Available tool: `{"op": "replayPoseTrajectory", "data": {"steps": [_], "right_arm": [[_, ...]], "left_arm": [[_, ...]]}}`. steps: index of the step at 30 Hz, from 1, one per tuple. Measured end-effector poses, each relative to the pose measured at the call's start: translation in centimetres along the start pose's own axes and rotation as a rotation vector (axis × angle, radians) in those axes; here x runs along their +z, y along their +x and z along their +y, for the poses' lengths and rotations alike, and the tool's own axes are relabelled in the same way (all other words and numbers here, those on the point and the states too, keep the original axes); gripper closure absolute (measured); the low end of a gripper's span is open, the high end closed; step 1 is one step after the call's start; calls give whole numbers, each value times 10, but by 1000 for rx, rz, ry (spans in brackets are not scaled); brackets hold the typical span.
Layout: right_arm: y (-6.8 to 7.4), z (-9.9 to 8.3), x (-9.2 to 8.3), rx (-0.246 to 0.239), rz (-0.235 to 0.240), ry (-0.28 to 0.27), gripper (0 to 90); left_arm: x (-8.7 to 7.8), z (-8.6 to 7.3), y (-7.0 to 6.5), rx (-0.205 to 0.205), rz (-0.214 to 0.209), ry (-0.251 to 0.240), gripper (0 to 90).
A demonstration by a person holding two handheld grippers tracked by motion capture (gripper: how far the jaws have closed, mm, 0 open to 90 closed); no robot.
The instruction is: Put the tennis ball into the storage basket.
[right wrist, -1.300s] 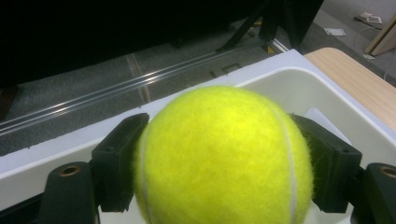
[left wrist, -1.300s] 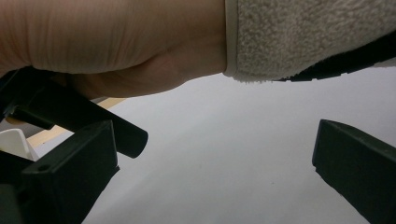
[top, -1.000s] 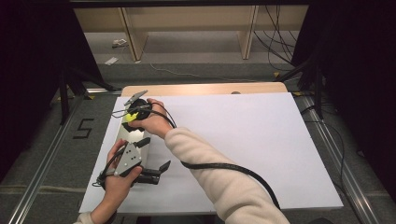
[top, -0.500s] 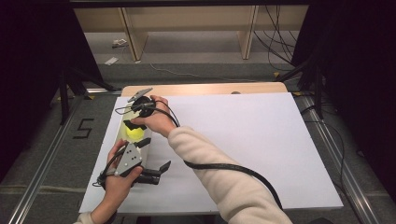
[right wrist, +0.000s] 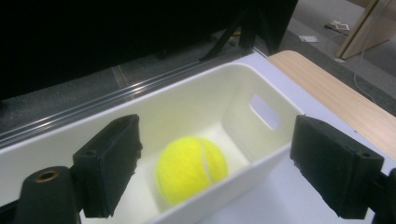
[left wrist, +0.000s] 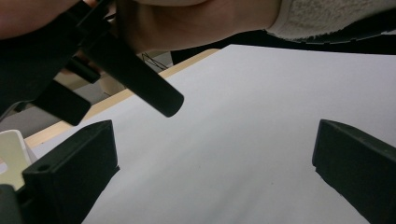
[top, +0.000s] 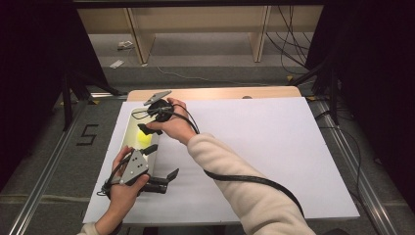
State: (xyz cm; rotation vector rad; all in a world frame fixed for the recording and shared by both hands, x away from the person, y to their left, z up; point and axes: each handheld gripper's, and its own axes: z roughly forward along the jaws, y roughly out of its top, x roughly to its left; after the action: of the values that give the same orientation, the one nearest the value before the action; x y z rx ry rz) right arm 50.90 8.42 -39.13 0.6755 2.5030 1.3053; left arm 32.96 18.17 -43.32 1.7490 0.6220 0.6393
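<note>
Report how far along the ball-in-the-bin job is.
Done: the tennis ball lies on the floor of the white bin. In hand: the right gripper hangs above it, jaws open, off the ball. The left gripper rests open on the white table cover. Left: probably only drawing the right gripper clear.

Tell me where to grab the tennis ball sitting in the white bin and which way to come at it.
Take the tennis ball across its widest middle, coming straight down from above. The white bin walls it in on the sides, so only the top is open. The right gripper already hangs over it, jaws spread wider than the ball.
</note>
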Motion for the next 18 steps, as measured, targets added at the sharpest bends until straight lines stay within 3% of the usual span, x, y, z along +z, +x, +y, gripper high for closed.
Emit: {"op": "replayPoseTrajectory", "data": {"steps": [18], "right_arm": [[-34,-28,-49,34,-72,-8,174]], "left_arm": [[0,0,0,-4,4,-1,0]]}}
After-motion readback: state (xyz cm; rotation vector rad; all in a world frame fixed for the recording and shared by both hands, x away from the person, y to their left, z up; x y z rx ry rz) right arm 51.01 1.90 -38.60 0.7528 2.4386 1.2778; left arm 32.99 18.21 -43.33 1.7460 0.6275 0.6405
